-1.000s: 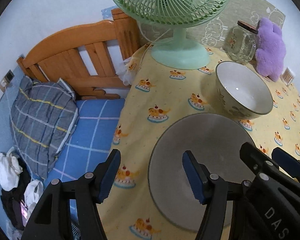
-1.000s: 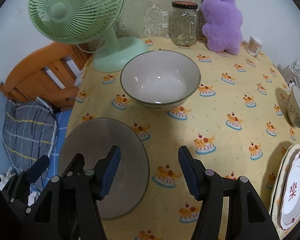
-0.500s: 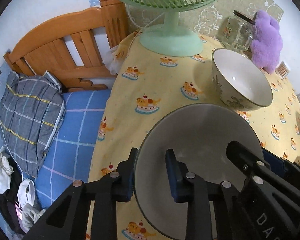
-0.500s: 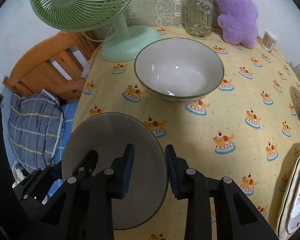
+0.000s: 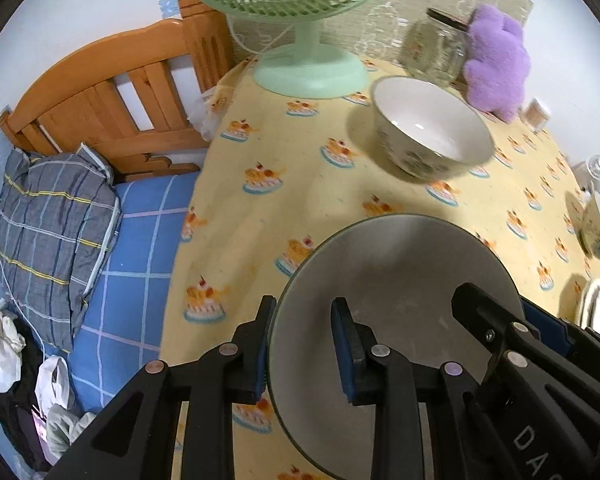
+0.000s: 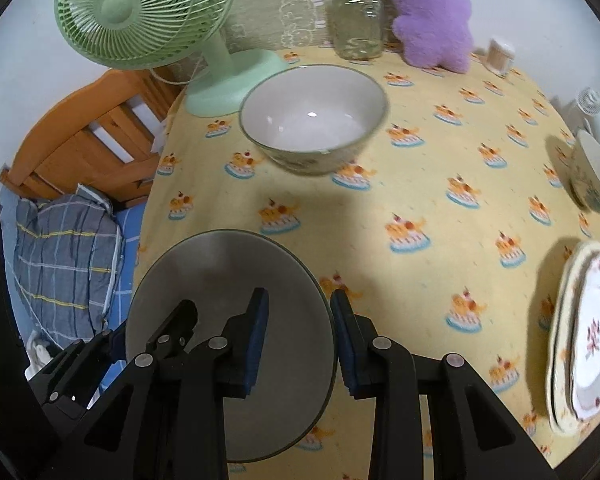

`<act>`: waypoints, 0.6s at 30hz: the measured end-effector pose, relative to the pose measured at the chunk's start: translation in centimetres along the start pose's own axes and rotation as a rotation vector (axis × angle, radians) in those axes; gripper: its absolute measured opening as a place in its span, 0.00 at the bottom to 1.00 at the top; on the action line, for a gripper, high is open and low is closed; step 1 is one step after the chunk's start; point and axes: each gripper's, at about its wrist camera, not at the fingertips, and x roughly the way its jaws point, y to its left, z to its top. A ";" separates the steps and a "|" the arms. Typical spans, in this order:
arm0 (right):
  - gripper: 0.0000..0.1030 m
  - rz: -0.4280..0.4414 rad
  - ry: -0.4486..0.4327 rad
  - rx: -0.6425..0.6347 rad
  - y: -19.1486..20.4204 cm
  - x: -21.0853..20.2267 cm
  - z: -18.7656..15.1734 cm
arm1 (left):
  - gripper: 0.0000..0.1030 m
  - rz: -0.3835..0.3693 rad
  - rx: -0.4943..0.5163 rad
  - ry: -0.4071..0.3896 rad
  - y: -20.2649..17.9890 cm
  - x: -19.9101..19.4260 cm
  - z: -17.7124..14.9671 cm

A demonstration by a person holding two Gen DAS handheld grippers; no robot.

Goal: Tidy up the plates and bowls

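Progress is judged to be at an early stage: one grey plate [image 6: 228,292] is gripped at both sides, while the other dishes are seen scattered and unsorted. The left gripper [image 5: 300,344] is closed on the plate's rim at about 9 o'clock, one pad outside the edge and one inside; the right gripper [image 6: 298,340] is clamped on the opposite rim at about 3 o'clock in the same manner. Both sets of jaws have just been closing, with the rim between them. Whether the plate is lifted clear of the cloth cannot be told for certain.

From the right wrist view, a large white bowl [image 6: 314,116] is placed at 12 o'clock from the plate, well apart. A smaller bowl [image 6: 592,176] is seen at 2 o'clock near the table's edge, and a stack of patterned plates [image 6: 580,340] lies at 3 o'clock. It is judged that the grey plate remains to be joined to that stack and the bowls nested.

The yellow tablecloth [image 6: 420,208], printed with small cakes, covers the table. At its far side are set a green fan [image 6: 148,12], a glass jar [image 6: 356,20] and a purple plush toy [image 6: 432,16]. A wooden bed frame [image 5: 112,96] and a checked pillow [image 5: 52,220] are seen at 9 o'clock, beside the table.
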 end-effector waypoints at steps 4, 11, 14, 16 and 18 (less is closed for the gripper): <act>0.35 -0.014 -0.007 0.036 -1.4 -1.3 -1.7 | 0.26 -0.021 0.023 0.004 -1.3 -1.0 -1.4; 0.35 -0.054 -0.012 0.087 -4.5 -3.9 -4.4 | 0.26 -0.061 0.066 0.019 -4.3 -2.3 -3.8; 0.35 -0.066 -0.013 0.104 -6.3 -4.8 -5.5 | 0.26 -0.070 0.079 0.029 -5.9 -2.8 -4.9; 0.35 -0.066 -0.010 0.116 -7.6 -5.2 -6.2 | 0.26 -0.067 0.094 0.035 -7.2 -3.0 -5.6; 0.35 -0.065 -0.007 0.126 -8.9 -5.5 -6.7 | 0.26 -0.064 0.117 0.031 -8.7 -3.2 -6.1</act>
